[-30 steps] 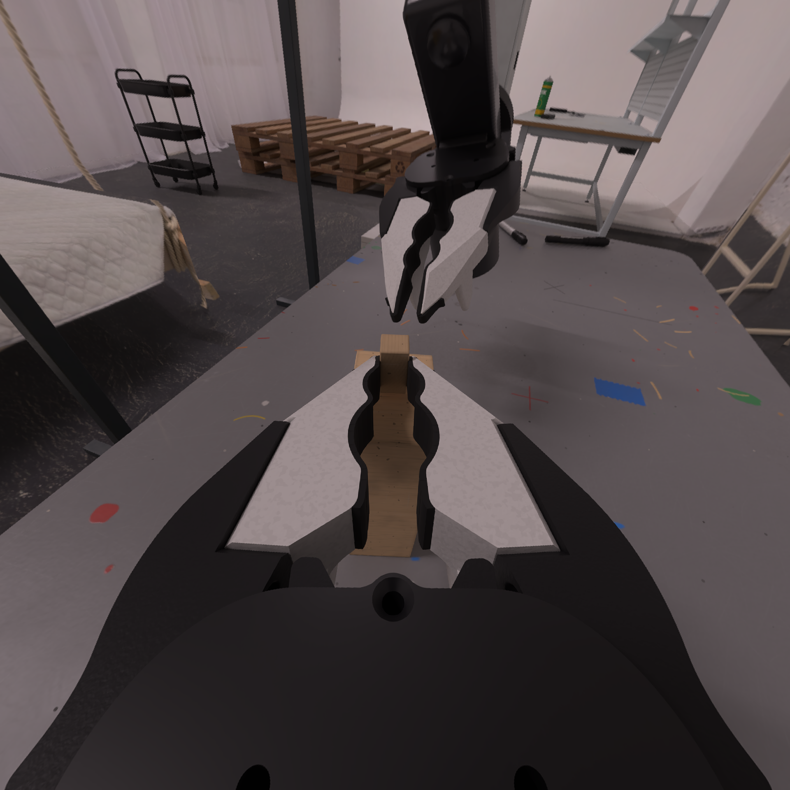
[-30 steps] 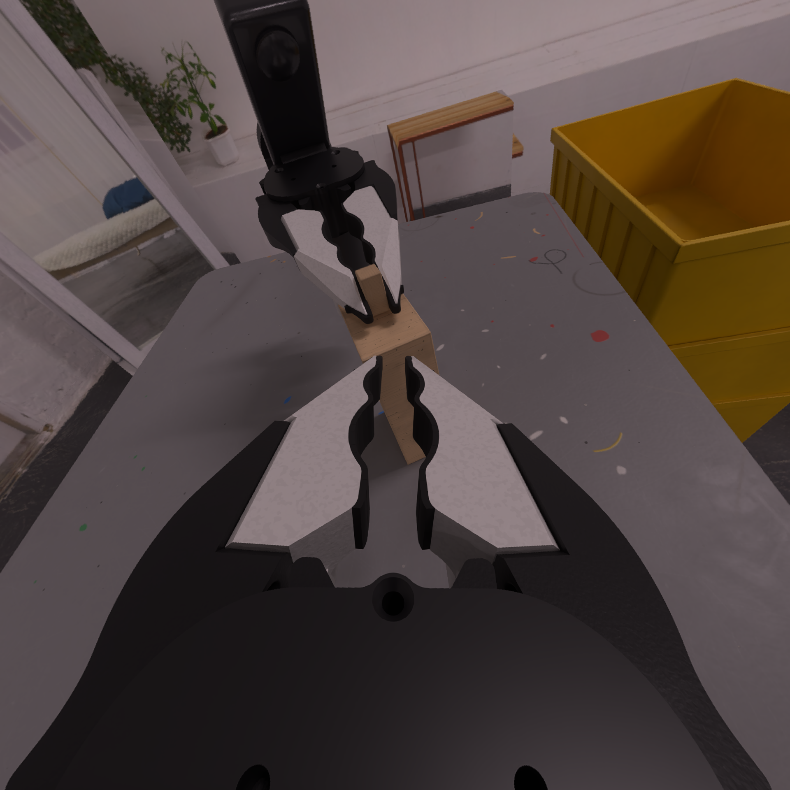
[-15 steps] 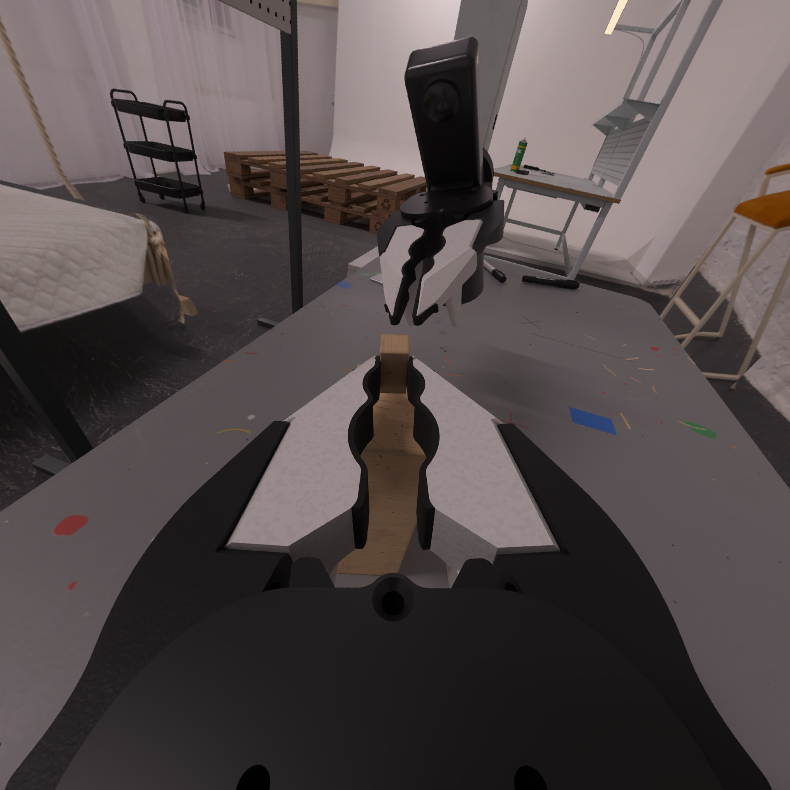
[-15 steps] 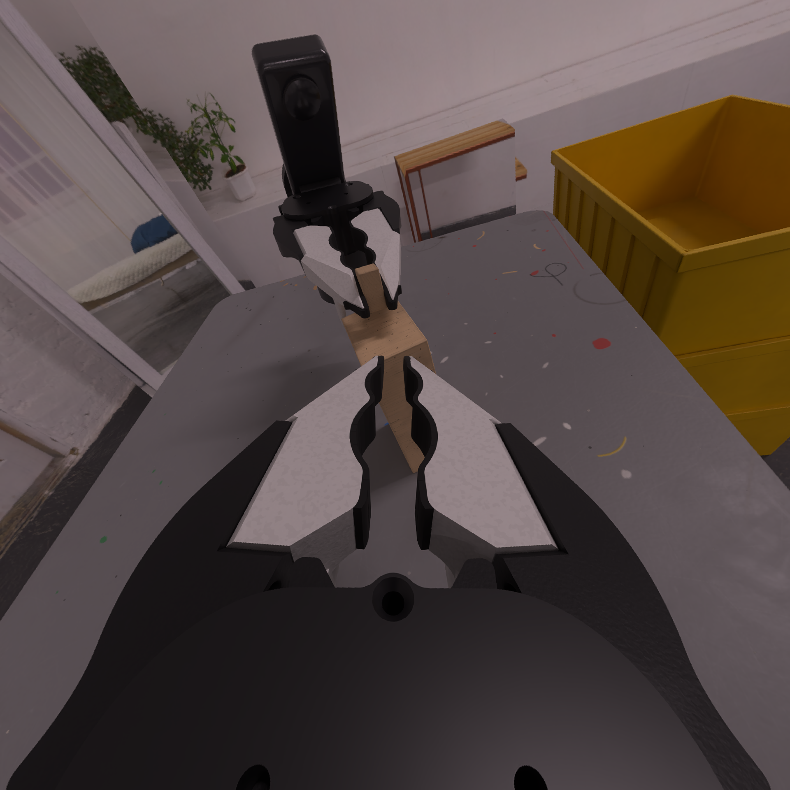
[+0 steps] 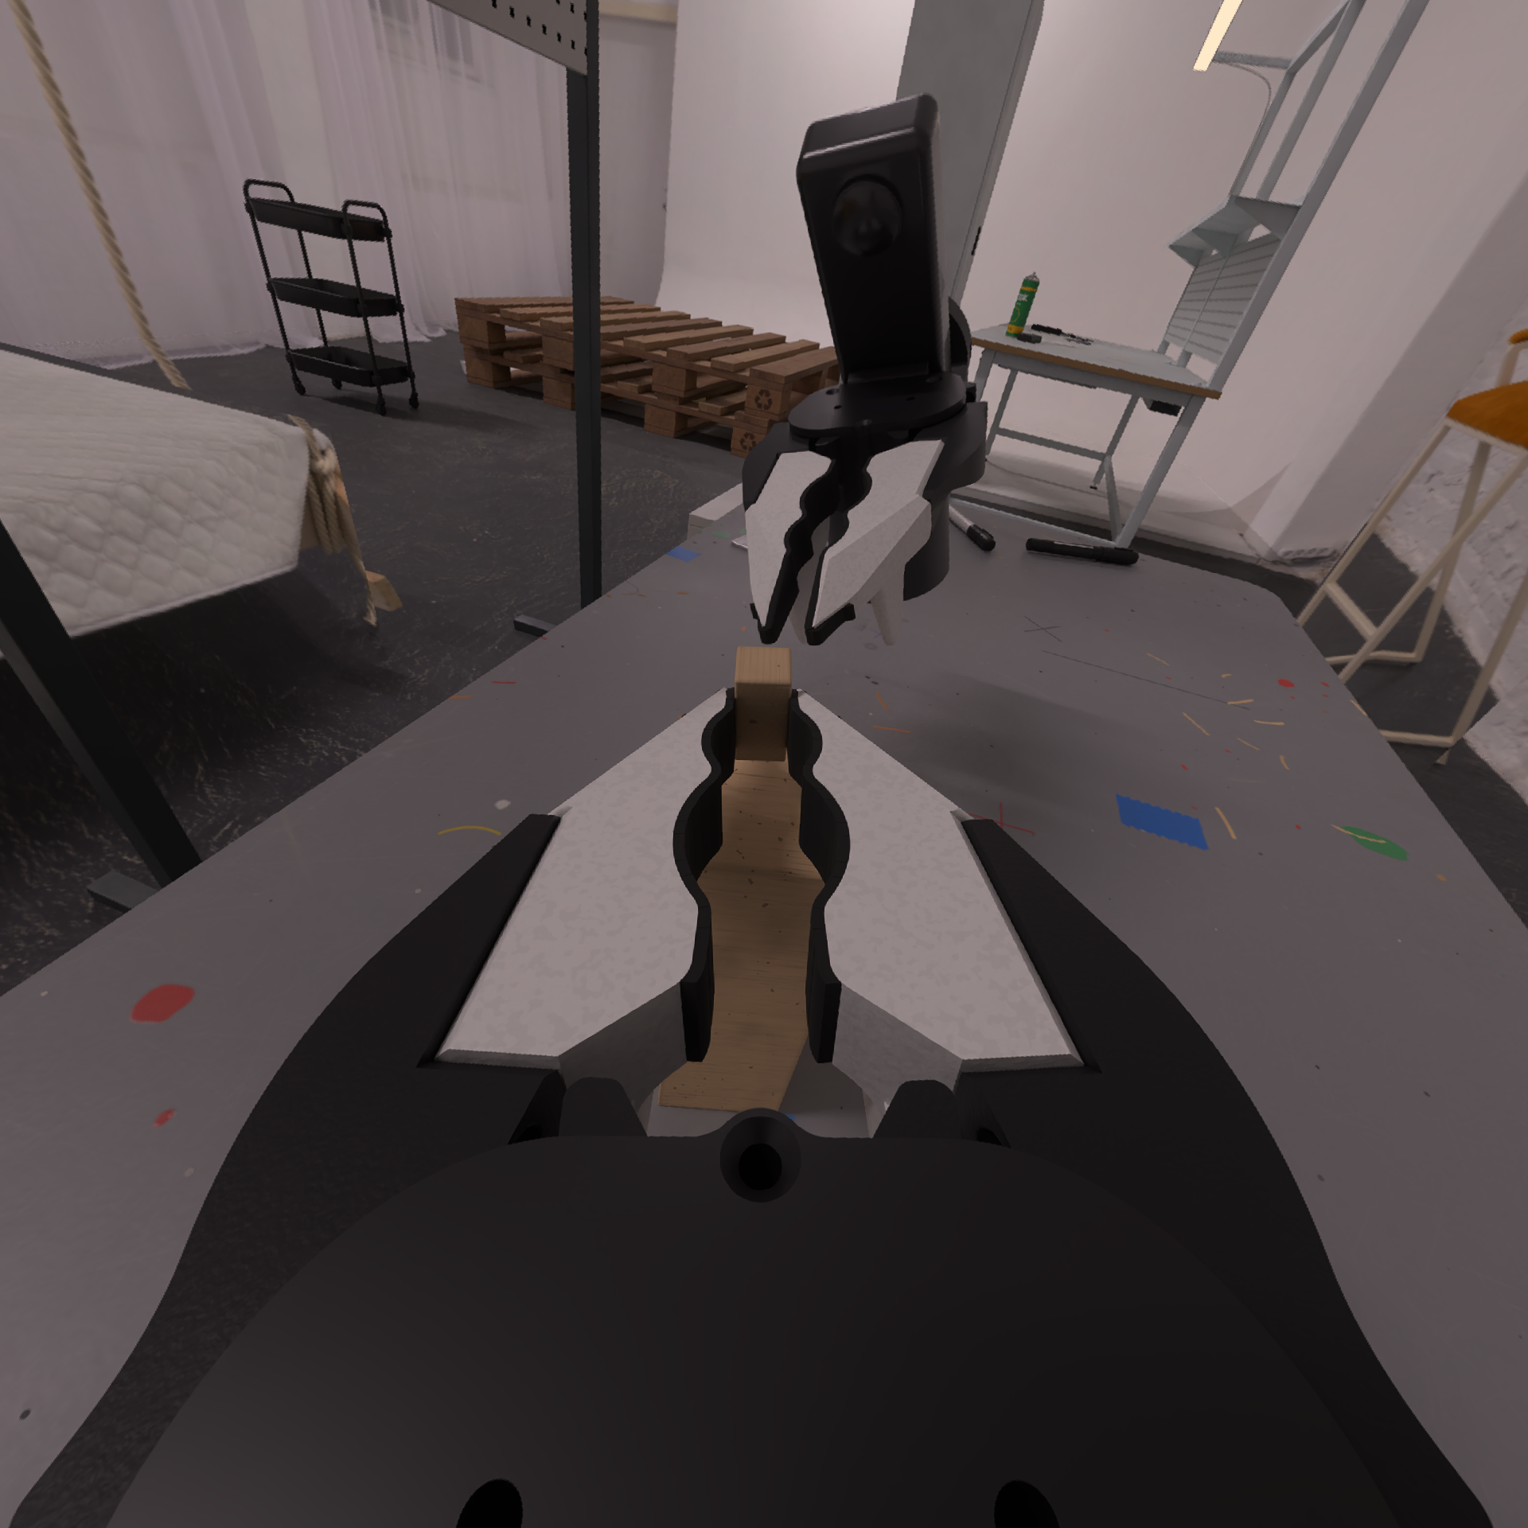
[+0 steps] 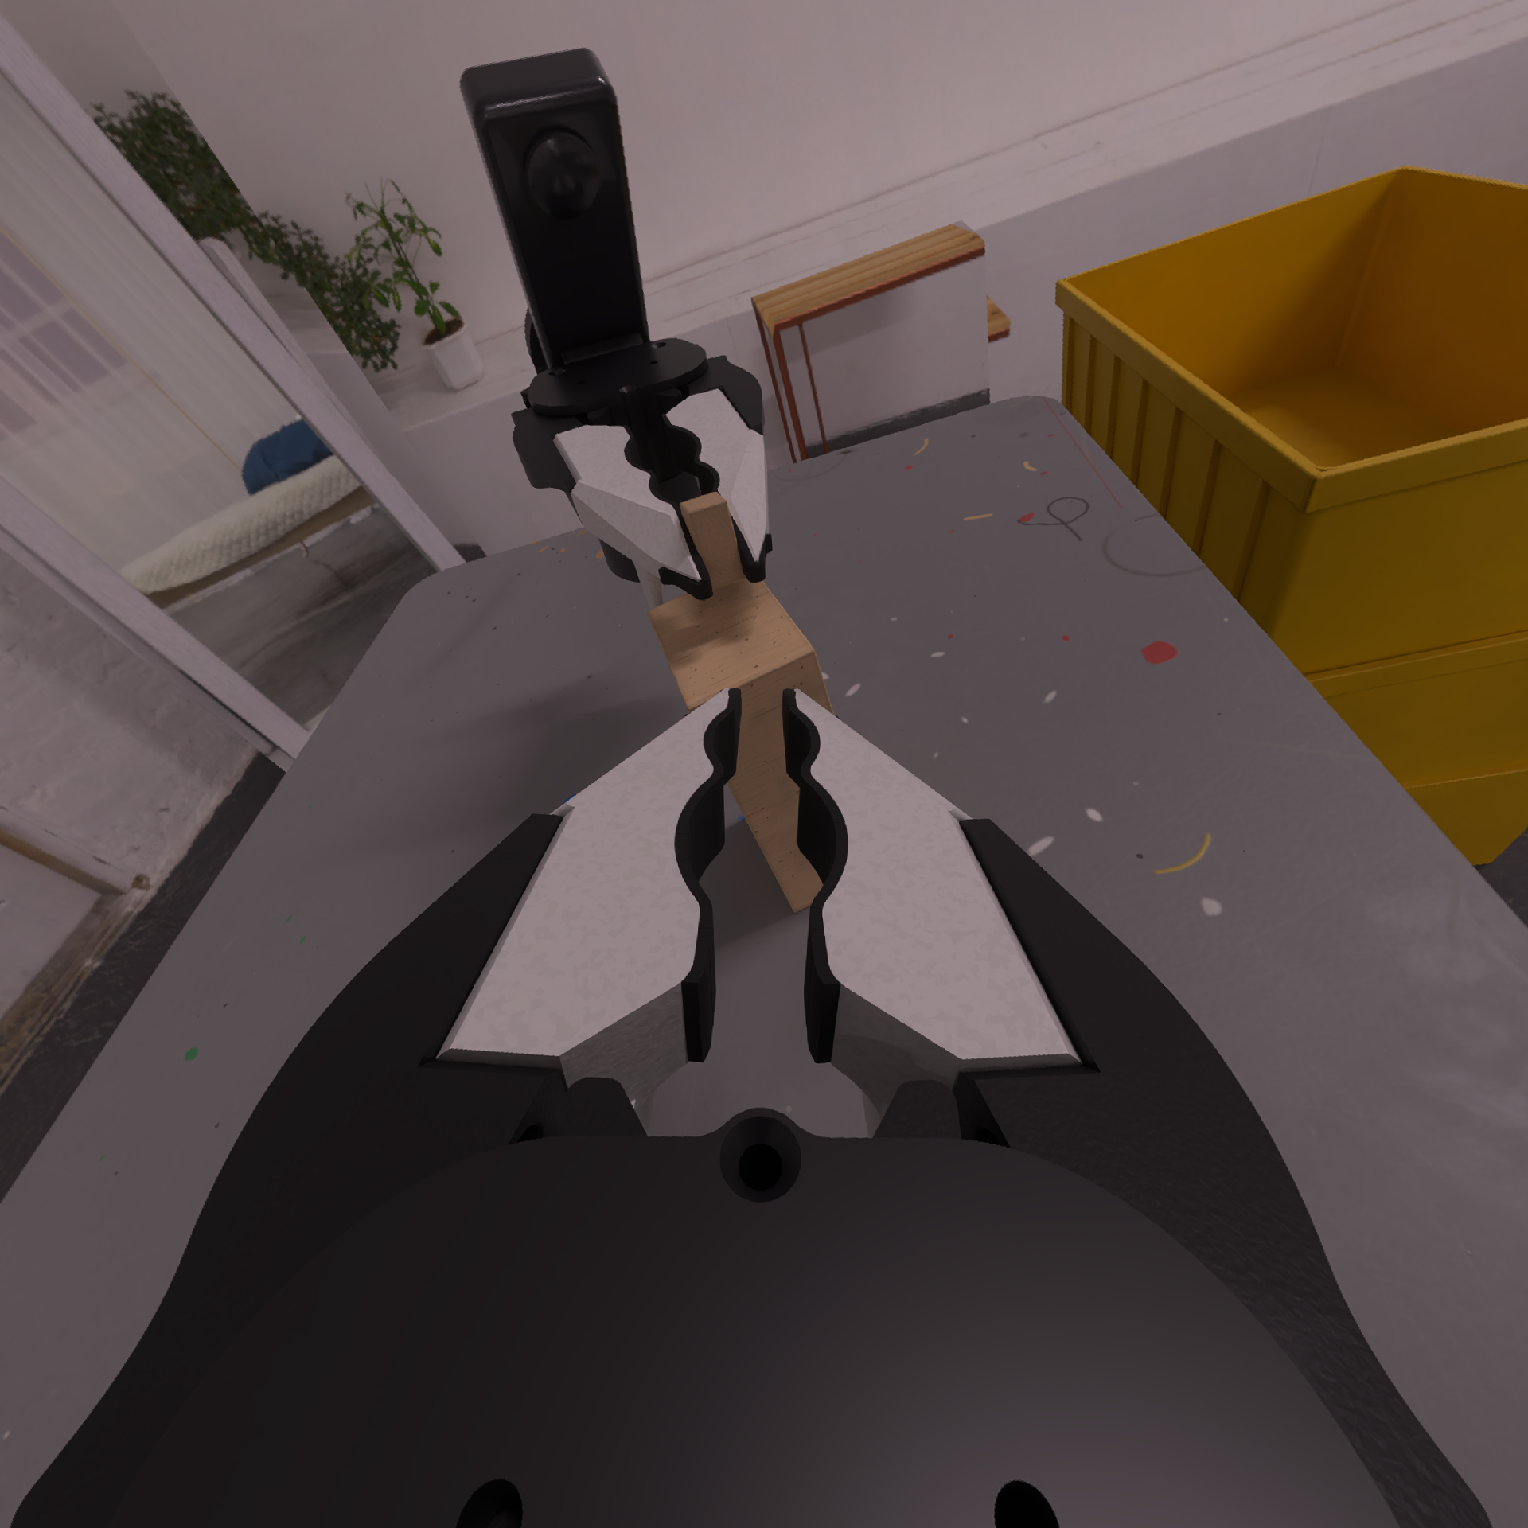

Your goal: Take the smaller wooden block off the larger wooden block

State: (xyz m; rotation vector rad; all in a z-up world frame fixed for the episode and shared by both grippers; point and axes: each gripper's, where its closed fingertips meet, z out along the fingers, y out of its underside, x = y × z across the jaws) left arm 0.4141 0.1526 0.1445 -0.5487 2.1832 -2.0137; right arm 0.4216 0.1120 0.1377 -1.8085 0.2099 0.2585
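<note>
The grey paint-flecked table (image 6: 1240, 827) carries the larger wooden block (image 6: 736, 653), standing upright. Atop it sits the smaller wooden block (image 5: 762, 703), clamped between the fingers of the left gripper (image 6: 728, 575). The right gripper (image 6: 756, 703) hangs just in front of the big block, its fingers slightly apart and gripping nothing.

Each gripper (image 5: 761, 703) has a matte black body, speckled white finger faces, and wavy black-edged jaws.
</note>
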